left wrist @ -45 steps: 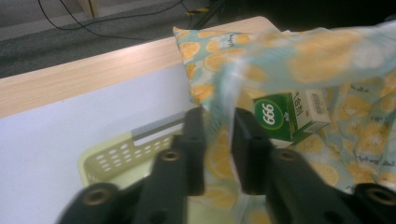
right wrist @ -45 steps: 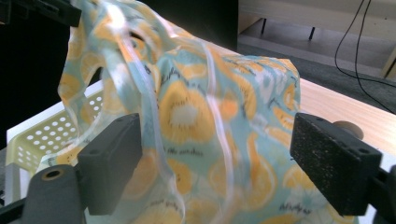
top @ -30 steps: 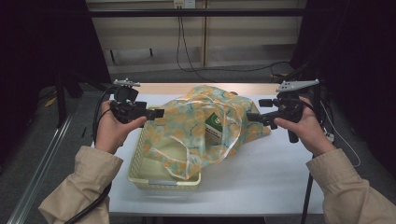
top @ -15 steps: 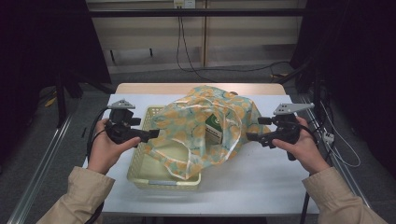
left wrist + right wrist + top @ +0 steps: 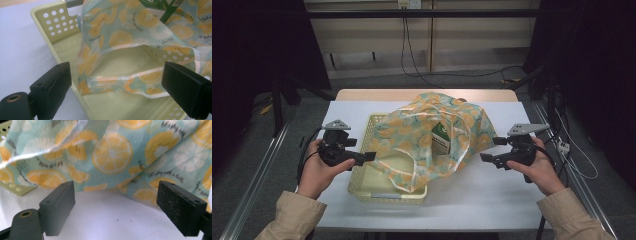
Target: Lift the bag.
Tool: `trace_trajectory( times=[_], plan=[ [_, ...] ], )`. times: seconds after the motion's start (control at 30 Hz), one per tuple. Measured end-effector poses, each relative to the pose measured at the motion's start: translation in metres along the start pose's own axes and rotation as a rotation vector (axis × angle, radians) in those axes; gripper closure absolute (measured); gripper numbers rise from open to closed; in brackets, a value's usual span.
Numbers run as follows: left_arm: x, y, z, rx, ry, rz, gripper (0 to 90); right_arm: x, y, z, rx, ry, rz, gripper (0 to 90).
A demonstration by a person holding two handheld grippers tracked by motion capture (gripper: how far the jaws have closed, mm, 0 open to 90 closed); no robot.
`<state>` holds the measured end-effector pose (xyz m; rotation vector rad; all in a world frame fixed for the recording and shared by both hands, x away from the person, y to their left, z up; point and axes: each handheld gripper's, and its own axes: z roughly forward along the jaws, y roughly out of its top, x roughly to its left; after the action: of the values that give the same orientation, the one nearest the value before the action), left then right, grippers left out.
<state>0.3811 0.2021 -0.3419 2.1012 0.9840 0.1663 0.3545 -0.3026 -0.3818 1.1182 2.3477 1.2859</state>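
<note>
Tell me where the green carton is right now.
In the high view, the green carton stands inside the lemon-print bag at the table's middle, just right of the yellow basket, between both hand-held grippers.

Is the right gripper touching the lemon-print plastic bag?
Apart. In the right gripper view, the right gripper stands open and bare white table shows between its fingers and the lemon-print plastic bag.

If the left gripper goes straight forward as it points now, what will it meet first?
Most likely the lemon-print bag: its white-edged rim hangs between the open jaws of the left gripper, over the yellow basket. Depth is unclear; the basket's near wall sits close below.
</note>
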Motion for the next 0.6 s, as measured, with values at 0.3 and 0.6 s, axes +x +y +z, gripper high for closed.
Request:
trace_trajectory(
  times=[0.3, 0.6],
  plan=[
    [0.005, -0.014, -0.004, -0.018, -0.010, -0.010, 7.2, 0.003, -0.015, 0.002, 0.025, -0.002, -0.002, 15.2],
    [0.005, -0.025, -0.013, -0.034, -0.001, 0.012, 7.0, 0.002, -0.028, 0.001, 0.021, -0.004, 0.011, 15.2]
  ],
)
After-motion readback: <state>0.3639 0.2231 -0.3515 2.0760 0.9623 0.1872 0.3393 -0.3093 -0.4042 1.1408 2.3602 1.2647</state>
